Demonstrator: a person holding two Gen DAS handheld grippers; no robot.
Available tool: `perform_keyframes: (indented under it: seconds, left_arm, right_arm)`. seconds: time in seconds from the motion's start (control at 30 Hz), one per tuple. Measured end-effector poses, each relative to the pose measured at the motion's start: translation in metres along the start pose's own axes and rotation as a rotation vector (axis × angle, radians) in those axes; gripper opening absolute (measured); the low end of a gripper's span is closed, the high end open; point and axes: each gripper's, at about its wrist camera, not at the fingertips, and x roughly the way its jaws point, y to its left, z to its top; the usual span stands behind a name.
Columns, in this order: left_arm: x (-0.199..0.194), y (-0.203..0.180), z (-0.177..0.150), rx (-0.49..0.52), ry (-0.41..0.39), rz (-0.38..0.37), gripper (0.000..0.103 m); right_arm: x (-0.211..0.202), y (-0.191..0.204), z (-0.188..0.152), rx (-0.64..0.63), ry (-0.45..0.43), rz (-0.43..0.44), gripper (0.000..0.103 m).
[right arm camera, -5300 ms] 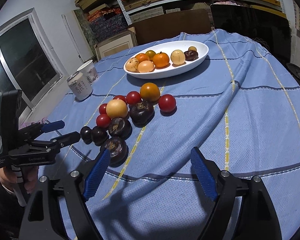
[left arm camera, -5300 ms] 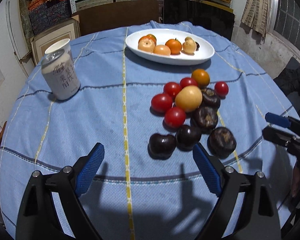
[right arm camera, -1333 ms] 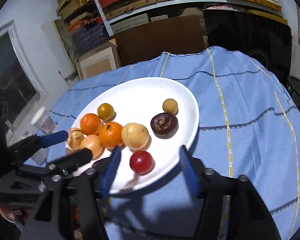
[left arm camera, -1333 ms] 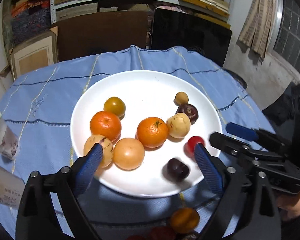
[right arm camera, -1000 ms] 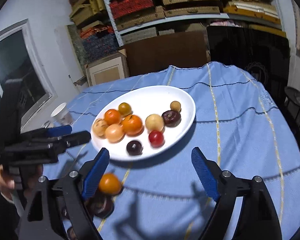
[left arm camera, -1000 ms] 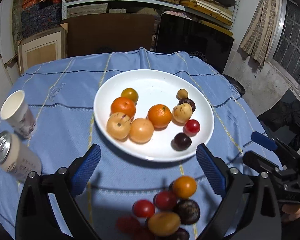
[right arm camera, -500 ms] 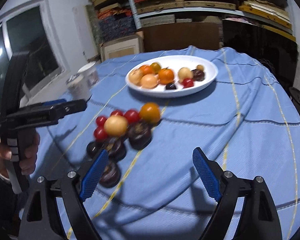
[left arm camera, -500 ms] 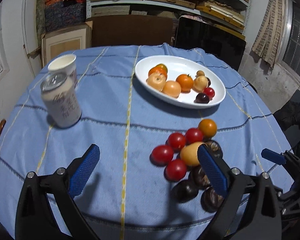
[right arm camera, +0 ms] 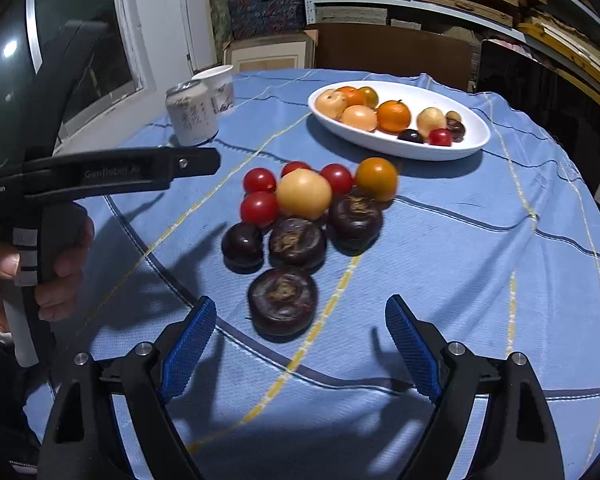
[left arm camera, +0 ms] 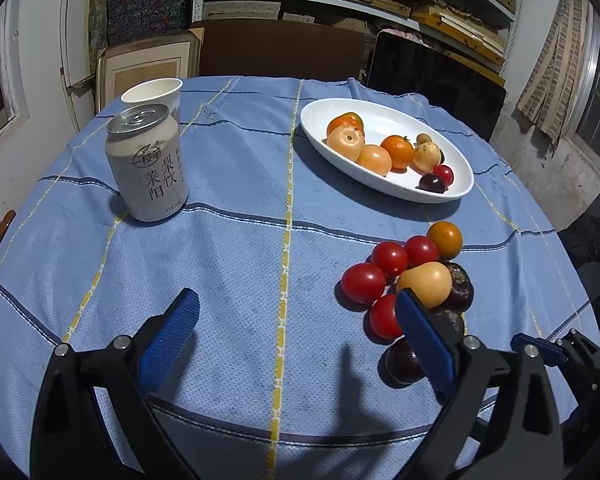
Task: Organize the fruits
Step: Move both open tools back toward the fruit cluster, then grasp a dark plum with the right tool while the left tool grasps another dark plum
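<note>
Fruit lay in two places on the blue tablecloth (left arm camera: 228,264) when we looked along our left gripper (left arm camera: 296,328): a white plate (left arm camera: 384,184) far across held oranges, pale fruits, one red tomato and a dark plum, while a loose pile (left arm camera: 412,280) of red tomatoes, a yellow fruit, an orange one and dark fruits sat near the right pad. Those jaws stood wide apart with nothing between them. A drink can (left arm camera: 146,168) and a paper cup (left arm camera: 154,92) stood to the left, touching or nearly so.

Along our right gripper (right arm camera: 300,344) we saw the same pile (right arm camera: 308,216), its nearest dark fruit (right arm camera: 282,302) just ahead of the wide-open, empty jaws. Our left hand (right arm camera: 44,264) gripped the other tool's handle at the left edge. The plate (right arm camera: 452,148) sat beyond the pile.
</note>
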Motion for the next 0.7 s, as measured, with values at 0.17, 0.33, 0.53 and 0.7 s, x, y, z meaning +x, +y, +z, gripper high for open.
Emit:
perform_keyframes:
  seconds: [0.17,0.33,0.53,0.7]
  left_arm:
    - [0.000,-0.001,0.000,0.005,0.001,-0.008,0.096]
    - [0.001,-0.003,-0.001,0.015,0.007,-0.020,0.096]
    - [0.002,-0.002,-0.001,-0.002,0.022,-0.055,0.096]
    - [0.004,-0.009,-0.004,0.016,0.045,-0.104,0.096]
  right_arm:
    - [0.012,0.004,0.001,0.011,0.025,-0.019,0.074]
    - [0.025,0.006,0.003,0.023,0.064,-0.024,0.053]
    - [0.024,0.004,0.003,0.050,0.041,-0.010,0.041]
    - [0.007,-0.020,-0.001,0.121,0.000,-0.033,0.041]
